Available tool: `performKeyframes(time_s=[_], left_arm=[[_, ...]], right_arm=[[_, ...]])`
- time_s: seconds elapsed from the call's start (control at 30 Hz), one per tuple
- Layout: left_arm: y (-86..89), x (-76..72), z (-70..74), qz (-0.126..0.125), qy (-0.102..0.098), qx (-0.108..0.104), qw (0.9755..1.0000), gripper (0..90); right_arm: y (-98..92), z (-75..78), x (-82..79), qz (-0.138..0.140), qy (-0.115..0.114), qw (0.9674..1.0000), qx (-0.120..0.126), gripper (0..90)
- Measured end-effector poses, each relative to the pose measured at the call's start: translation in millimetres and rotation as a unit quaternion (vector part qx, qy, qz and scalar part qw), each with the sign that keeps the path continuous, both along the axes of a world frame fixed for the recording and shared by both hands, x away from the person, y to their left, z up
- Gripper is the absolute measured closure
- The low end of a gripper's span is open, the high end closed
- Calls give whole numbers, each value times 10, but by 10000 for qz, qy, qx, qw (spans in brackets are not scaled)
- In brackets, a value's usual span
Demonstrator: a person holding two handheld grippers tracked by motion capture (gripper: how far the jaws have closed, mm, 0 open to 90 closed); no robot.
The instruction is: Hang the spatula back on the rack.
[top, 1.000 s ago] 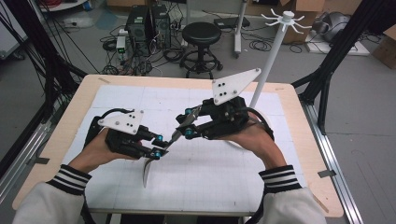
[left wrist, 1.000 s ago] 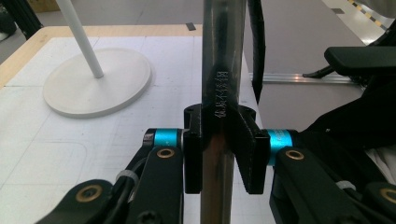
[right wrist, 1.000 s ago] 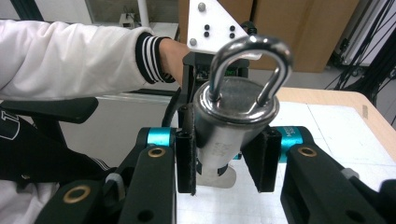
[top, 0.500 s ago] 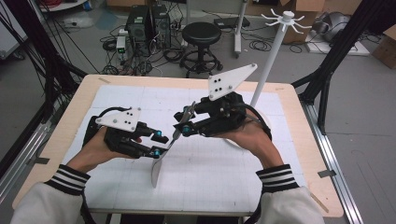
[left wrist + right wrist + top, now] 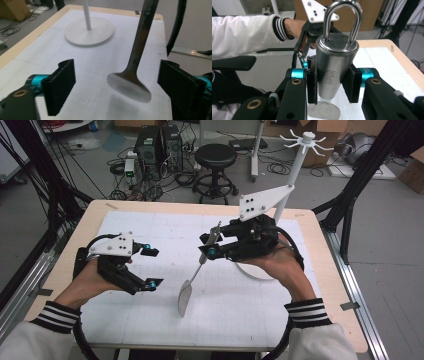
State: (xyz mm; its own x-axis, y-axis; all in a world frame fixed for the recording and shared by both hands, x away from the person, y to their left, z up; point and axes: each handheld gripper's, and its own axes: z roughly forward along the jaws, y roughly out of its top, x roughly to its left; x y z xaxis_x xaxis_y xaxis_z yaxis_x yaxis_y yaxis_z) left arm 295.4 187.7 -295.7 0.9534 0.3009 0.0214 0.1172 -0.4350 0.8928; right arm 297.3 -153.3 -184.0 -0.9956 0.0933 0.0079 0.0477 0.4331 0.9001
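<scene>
A steel spatula slants down from my right gripper, its flat blade low over the white mat. In the right gripper view the jaws are shut on its thick handle, which ends in a hanging loop. My left gripper stands left of the blade. Its jaws have just been opening and now stand wide. In the left gripper view the blade lies between the two pads, touching neither.
A white gridded mat covers the wooden table. A white stand with a round base and a tall pole topped by hooks rises behind my right hand. A stool and cables are on the floor beyond the table.
The left gripper let go of the spatula's shaft, opened wide and drew back to the left. The right gripper kept its hold and barely moved.
</scene>
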Motion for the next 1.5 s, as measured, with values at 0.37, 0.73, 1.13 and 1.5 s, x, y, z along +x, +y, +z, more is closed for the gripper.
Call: performKeyframes(time_s=[0.37, 0.73, 1.13, 1.5], left_arm=[[318, -65, -80, 337, 118, -124, 9993, 17], [478, -118, -141, 580, 115, -175, 9981, 17], [509, -135, -198, 606, 105, -209, 9979, 17], [558, -142, -307, 651, 158, -263, 9974, 17]], right_arm=[[-298, 104, -23, -467, 128, 9988, -68, 690], [-708, 270, -32, -1014, 128, 9947, -121, 690], [-1164, 382, 14, -1748, 204, 9844, -68, 690], [-1403, 472, 124, -2101, 265, 9771, -196, 691]])
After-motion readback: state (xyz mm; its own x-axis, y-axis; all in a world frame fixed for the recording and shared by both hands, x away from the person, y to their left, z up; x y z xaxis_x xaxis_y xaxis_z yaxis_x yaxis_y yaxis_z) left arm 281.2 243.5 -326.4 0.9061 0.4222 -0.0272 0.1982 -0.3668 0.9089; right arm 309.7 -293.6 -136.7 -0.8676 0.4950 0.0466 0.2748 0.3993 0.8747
